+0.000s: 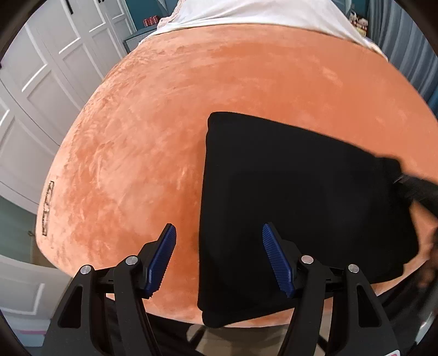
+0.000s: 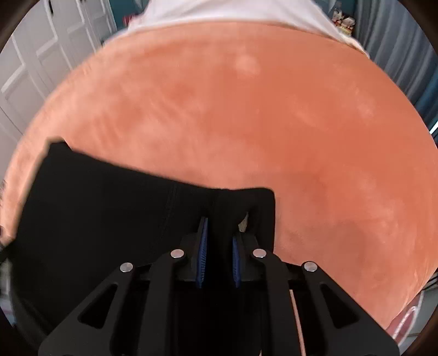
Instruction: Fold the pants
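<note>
Black pants lie folded into a compact rectangle on an orange plush blanket, near its front edge. My left gripper hangs open above the pants' left edge, one blue pad over the blanket and one over the cloth, with nothing pinched. In the right wrist view the pants fill the lower left. There my right gripper is shut on a raised fold at the pants' right end, with black cloth squeezed between its blue pads. A dark blurred shape at the pants' right side in the left wrist view looks like that gripper.
The orange blanket covers a bed and stretches away behind and to the right of the pants. White bedding lies at the far end. White panelled doors stand to the left, a blue curtain to the right.
</note>
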A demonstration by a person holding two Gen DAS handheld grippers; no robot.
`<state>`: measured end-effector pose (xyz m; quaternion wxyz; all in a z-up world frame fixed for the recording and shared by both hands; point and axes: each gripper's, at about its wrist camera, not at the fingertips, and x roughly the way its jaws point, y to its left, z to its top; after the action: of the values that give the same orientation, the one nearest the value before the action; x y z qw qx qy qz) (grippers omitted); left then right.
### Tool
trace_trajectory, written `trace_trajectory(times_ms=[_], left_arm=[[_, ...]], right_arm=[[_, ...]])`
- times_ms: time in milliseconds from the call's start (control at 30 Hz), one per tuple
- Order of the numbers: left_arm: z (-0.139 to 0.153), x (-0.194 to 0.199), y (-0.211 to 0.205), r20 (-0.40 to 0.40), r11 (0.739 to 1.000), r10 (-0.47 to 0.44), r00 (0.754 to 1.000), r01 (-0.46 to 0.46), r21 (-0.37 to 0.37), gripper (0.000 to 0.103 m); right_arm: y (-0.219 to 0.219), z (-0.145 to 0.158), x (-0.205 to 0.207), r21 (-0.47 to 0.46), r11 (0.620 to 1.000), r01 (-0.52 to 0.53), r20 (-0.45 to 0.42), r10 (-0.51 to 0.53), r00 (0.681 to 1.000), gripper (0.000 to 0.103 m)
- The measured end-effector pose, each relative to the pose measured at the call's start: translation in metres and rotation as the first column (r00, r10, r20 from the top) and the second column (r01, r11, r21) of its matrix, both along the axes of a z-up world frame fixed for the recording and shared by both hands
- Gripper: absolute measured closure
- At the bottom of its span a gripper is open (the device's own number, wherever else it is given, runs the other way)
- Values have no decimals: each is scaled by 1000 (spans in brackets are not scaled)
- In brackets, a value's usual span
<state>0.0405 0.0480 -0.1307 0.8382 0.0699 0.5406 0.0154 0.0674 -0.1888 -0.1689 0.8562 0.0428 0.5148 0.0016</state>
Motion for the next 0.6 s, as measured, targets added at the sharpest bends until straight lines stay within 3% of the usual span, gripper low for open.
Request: trace_trajectory(times_ms=[100, 167, 267, 300, 333, 367, 400, 500, 567, 600], left_arm=[[-4, -2, 9, 0, 999, 33, 999, -33, -4, 32], [-11, -2, 14, -26, 999, 48, 999, -48, -12, 32], [-14, -3, 20, -33, 998, 60, 998, -61, -22, 32], [-12, -5, 22, -30, 998, 61, 998, -62, -25, 32], [-11, -6, 23, -28, 998, 61, 998, -61, -21, 32], [-9, -8, 25, -22, 998, 58, 998, -58, -13, 30], [-9, -10, 28, -15, 998, 58, 998, -58, -7, 30], [-12, -11, 35, -18, 997, 78, 997, -78, -7, 28], [-17, -11, 38, -31, 996, 86, 996, -86, -24, 28], [-19, -11, 39, -30, 996, 90, 996, -90, -28, 28]], right_arm=[[-3, 46, -24, 99, 995, 20, 131, -33, 991, 85], [14, 53, -31, 125, 990, -59, 127, 43, 991, 85], [31, 16, -22, 57, 990, -126, 51, 123, 991, 86], [26, -1, -12, 42, 994, -105, 9, 104, 995, 86], [15, -19, -7, 54, 997, -62, -31, 64, 997, 79], [-7, -26, -2, 183, 983, 11, -33, -5, 999, 79], [-19, -23, 0, 243, 968, 64, -43, -55, 998, 79], [-34, 12, -6, 139, 978, 155, 42, -162, 986, 62], [-37, 37, -15, 44, 981, 188, 114, -192, 975, 61], [-39, 45, -22, 81, 983, 166, 135, -176, 975, 61]])
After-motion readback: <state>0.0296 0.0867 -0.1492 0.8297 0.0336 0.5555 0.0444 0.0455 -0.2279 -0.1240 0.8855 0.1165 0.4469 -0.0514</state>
